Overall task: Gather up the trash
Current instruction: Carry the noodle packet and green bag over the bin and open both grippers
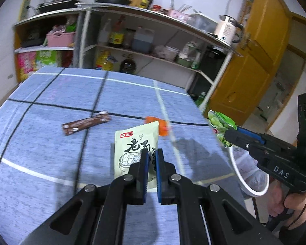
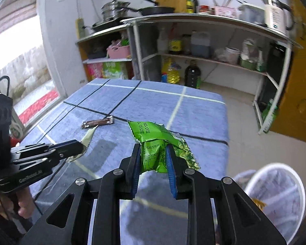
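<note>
My left gripper (image 1: 151, 153) is shut on a pale green packet with black Chinese print (image 1: 132, 143) and holds it above the blue cloth; the same packet (image 2: 87, 137) shows in the right wrist view at the left gripper's tip (image 2: 79, 146). My right gripper (image 2: 153, 153) is shut on a crumpled green snack bag (image 2: 153, 136), near the table's right edge; that bag (image 1: 220, 122) shows in the left wrist view too. A brown wrapper (image 1: 85, 122) and an orange wrapper (image 1: 159, 125) lie on the cloth.
The table has a blue cloth with black and white lines (image 1: 51, 153). A white-rimmed bin with a plastic liner (image 2: 275, 196) stands on the floor right of the table. Kitchen shelves (image 1: 153, 40) stand behind, a yellow door (image 1: 251, 61) to the right.
</note>
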`<action>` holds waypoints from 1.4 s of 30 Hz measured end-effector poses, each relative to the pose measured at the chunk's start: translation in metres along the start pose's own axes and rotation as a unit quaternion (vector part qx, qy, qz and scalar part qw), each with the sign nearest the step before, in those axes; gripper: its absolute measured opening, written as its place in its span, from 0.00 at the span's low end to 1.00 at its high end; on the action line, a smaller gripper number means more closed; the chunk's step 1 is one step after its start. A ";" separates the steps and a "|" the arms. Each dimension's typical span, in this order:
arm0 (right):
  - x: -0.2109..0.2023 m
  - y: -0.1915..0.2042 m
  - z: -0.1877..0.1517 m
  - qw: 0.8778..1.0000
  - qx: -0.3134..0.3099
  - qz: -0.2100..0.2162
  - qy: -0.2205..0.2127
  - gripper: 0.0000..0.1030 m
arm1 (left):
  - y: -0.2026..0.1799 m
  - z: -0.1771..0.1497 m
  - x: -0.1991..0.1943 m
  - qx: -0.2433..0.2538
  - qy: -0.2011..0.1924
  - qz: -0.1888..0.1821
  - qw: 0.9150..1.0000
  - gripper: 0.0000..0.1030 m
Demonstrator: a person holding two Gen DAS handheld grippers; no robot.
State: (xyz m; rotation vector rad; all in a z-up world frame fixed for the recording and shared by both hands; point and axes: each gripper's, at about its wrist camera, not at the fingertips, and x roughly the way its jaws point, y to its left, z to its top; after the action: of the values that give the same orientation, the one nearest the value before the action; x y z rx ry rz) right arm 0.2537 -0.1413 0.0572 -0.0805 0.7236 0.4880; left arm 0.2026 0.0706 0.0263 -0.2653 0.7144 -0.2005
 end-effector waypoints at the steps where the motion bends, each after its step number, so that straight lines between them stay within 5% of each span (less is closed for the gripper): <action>1: -0.006 -0.005 -0.004 1.000 0.004 -0.004 -0.003 0.24 | -0.007 0.000 0.000 0.005 0.000 -0.007 1.000 0.07; 12: -0.064 -0.079 -0.048 0.996 0.064 -0.056 -0.008 0.24 | -0.089 -0.006 0.019 0.059 0.020 -0.069 0.996 0.07; 26: -0.104 -0.169 -0.090 0.983 0.144 -0.115 -0.008 0.24 | -0.210 -0.012 0.062 0.137 0.056 -0.144 0.979 0.07; 42: -0.093 -0.209 -0.122 0.973 0.193 -0.126 0.037 0.25 | -0.263 -0.039 0.120 0.175 0.122 -0.151 0.965 0.08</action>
State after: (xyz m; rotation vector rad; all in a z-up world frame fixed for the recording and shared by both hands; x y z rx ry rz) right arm 0.2138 -0.3928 0.0065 0.1732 0.8561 0.0972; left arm 0.2414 -0.2177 0.0049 -0.0082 0.8656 -0.6520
